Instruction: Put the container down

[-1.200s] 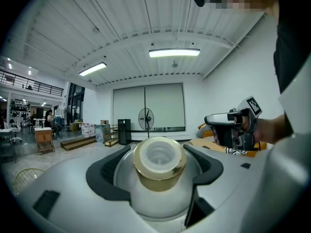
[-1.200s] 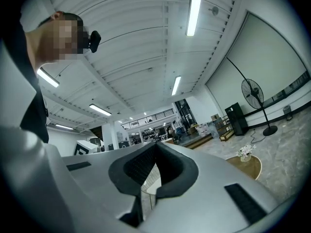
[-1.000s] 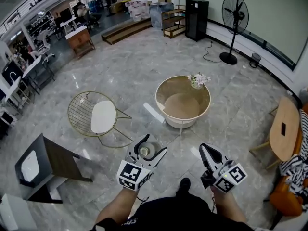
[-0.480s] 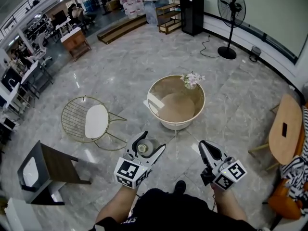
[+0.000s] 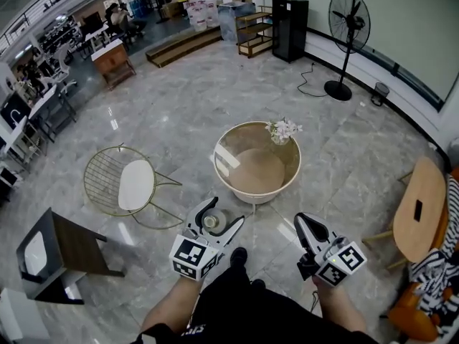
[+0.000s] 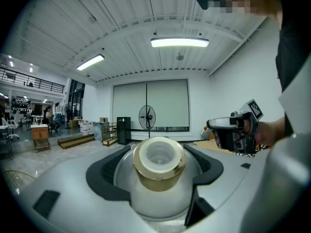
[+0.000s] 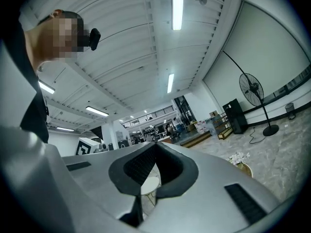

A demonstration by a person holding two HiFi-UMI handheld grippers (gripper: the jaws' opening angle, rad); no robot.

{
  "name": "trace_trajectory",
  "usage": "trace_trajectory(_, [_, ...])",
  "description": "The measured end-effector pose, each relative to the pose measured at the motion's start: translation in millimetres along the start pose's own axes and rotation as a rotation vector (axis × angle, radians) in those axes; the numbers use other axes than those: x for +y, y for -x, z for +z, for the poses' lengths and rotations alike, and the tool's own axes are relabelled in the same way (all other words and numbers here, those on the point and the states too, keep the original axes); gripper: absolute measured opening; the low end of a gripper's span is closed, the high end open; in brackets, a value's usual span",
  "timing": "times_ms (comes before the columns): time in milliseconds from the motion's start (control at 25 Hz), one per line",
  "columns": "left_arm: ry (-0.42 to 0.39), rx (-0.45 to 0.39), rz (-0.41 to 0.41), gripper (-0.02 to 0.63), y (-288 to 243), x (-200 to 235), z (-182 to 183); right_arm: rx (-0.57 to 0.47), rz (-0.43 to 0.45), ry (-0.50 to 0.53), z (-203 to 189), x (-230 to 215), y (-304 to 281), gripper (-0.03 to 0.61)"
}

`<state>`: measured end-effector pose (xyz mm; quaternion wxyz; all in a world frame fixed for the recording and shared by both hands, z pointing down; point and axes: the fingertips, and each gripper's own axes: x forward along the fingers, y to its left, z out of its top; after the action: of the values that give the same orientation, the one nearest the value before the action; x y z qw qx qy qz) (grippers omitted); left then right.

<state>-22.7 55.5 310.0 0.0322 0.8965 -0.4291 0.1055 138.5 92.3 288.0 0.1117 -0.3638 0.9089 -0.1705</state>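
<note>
The container (image 6: 159,178) was a small white jar with a round body and a gold band around its open neck (the mouth turned toward the gripper's own camera). It was gripped between the jaws of the left gripper (image 5: 224,212), its sides touching both dark pads.

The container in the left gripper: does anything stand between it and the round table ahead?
Nothing visible does. Only bare floor lies between the container, held in the left gripper, and the round table. The flowers sit at its far rim; the wire chair stands off to the left.
</note>
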Motion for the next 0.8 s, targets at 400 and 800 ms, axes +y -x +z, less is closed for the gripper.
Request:
trace_trajectory(400, [0.02, -0.006, -0.016, 0.347, -77.1, 63.4, -5.7, 0.038, -0.033, 0.019, 8.9, -62.6, -61.7, 0.015])
trace_trajectory(800, [0.022, 0.008, -0.066, 0.347, -202.8, 182.2, 4.8, 0.076, -0.078, 0.001, 24.8, -167.7, -193.9, 0.015])
